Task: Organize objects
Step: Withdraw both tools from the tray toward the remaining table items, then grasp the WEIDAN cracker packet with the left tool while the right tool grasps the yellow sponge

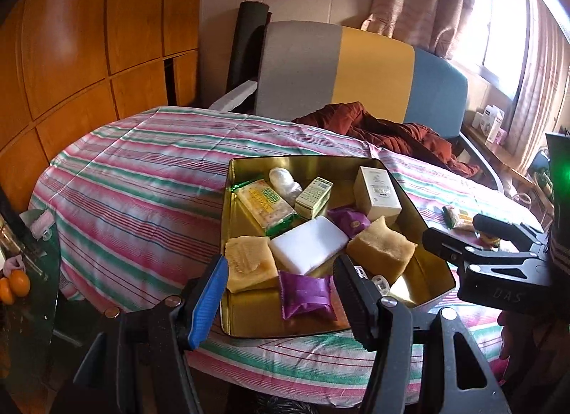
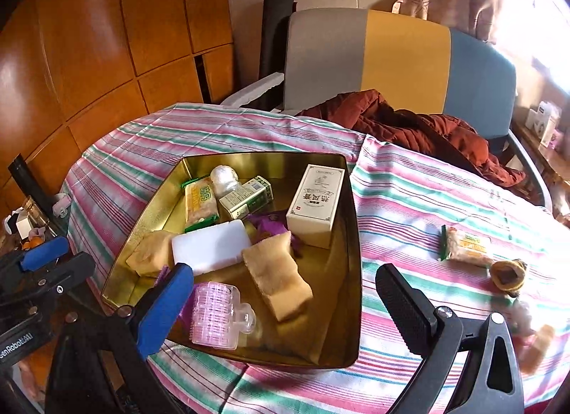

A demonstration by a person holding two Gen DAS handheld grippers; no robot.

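Note:
A gold tin tray (image 1: 249,317) (image 2: 351,271) sits on the striped tablecloth. It holds two tan sponges (image 1: 381,252) (image 2: 278,282), a white block (image 1: 308,244) (image 2: 212,246), a tall white box (image 1: 377,191) (image 2: 315,203), a small green-white box (image 1: 313,196), a cracker pack (image 1: 265,205), purple packets (image 1: 306,294) and a pink plastic roller (image 2: 215,314). My left gripper (image 1: 281,303) is open and empty over the tray's near edge. My right gripper (image 2: 281,310) is open and empty above the tray's near right corner. Loose on the cloth at the right lie a snack pack (image 2: 466,246) and a yellow-brown item (image 2: 507,273).
A maroon jacket (image 2: 409,125) lies at the table's far side before a grey, yellow and blue chair (image 2: 402,54). Wooden cabinets (image 1: 71,57) stand at the left. A glass side table with oranges (image 1: 14,285) is at the near left. Small blurred items (image 2: 534,339) lie near the right edge.

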